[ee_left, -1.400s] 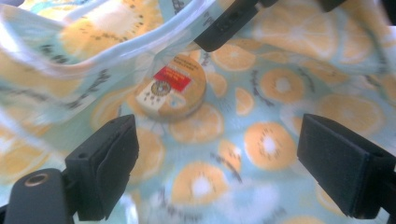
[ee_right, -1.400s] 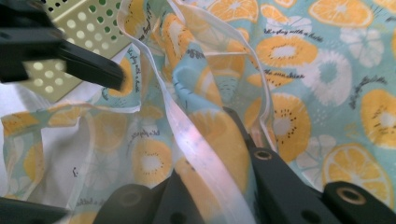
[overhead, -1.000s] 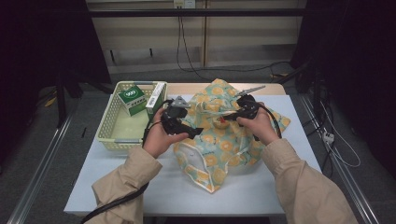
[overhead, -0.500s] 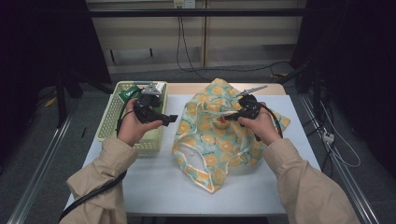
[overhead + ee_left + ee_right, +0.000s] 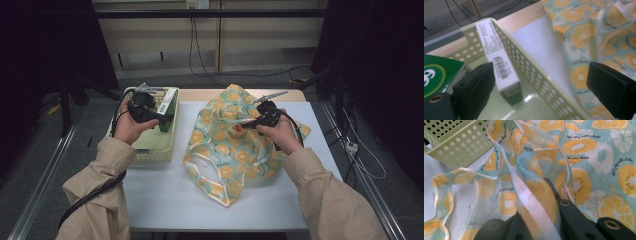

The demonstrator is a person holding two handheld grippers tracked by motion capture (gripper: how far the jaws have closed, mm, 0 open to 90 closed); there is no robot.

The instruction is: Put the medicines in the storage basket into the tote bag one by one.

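A cloth bag point(image 5: 235, 150) printed with orange slices lies crumpled on the white table. My right gripper point(image 5: 242, 125) is shut on the bag's white-edged rim and holds that part lifted. In the right gripper view the fabric point(image 5: 579, 157) drapes over the closed jaws of my right gripper point(image 5: 541, 195). My left gripper point(image 5: 167, 120) hovers open over the pale green basket point(image 5: 150, 155). In the left gripper view my left gripper point(image 5: 540, 75) has its jaws wide apart, gripping nothing. Beyond them is a white barcoded box point(image 5: 496, 60) leaning on the basket wall point(image 5: 534, 75).
A green box point(image 5: 436, 75) lies in the basket beside the white one. The basket stands at the table's left edge, close to the bag. Cables run across the floor behind the table and at the right. Bare white tabletop point(image 5: 165, 200) lies in front.
My left gripper has moved left, away from the bag and over the basket. The right gripper has kept its hold on the bag in the same place.
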